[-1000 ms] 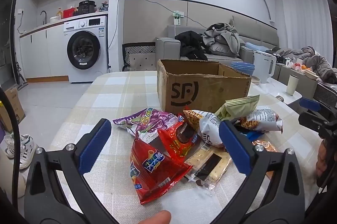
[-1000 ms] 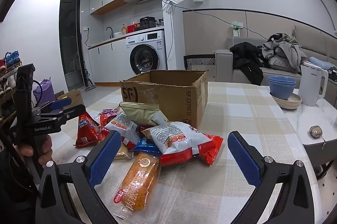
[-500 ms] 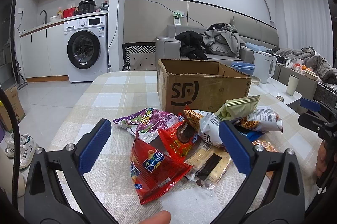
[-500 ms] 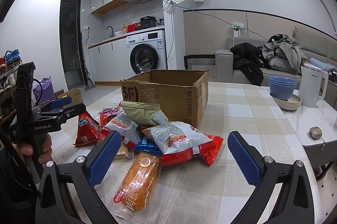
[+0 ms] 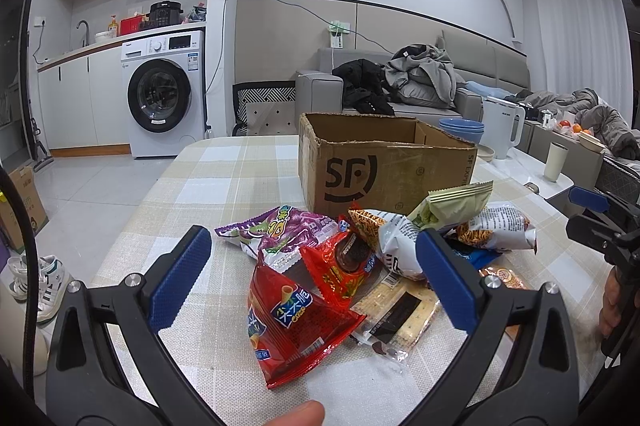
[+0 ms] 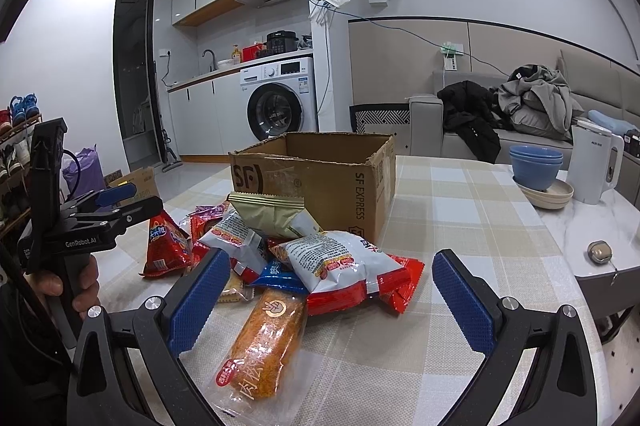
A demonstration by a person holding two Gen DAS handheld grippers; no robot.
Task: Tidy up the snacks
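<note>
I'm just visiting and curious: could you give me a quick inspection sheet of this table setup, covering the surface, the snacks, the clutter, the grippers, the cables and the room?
Surface: checked tablecloth.
Job's things: snack packets piled loosely in front of the open cardboard box; its inside is hidden.
Clutter: blue bowls, white kettle at the table's far side.
Grippers: left gripper and right gripper both open, holding nothing.
Cables: blue cable along the wall.
Surroundings: washing machine, sofa with clothes.
</note>
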